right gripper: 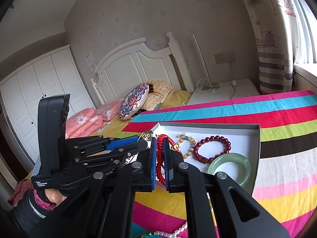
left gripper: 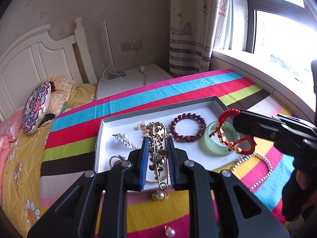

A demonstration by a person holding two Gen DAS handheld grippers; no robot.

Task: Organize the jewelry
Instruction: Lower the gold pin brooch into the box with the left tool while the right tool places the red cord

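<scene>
A white shallow tray (left gripper: 158, 107) lies on a striped cloth. My left gripper (left gripper: 158, 140) is shut on a gold pin brooch (left gripper: 157, 148) and holds it over the tray. My right gripper (right gripper: 160, 140) is shut on a red cord bracelet (right gripper: 159, 162) with gold beads; in the left wrist view the bracelet (left gripper: 229, 138) hangs over the green jade bangle (left gripper: 214, 144). In the tray lie a dark red bead bracelet (left gripper: 190, 128), the jade bangle, a silver leaf brooch (left gripper: 124, 140) and a pale bead bracelet (right gripper: 187, 144).
On the cloth outside the tray lie a pearl bracelet (left gripper: 255, 168), a gold pearl ring (left gripper: 160, 195) and a pearl earring (left gripper: 170, 232). A bed with a patterned cushion (left gripper: 36, 107) is on the left, a white nightstand (left gripper: 130, 79) behind, a window sill (left gripper: 257, 73) at right.
</scene>
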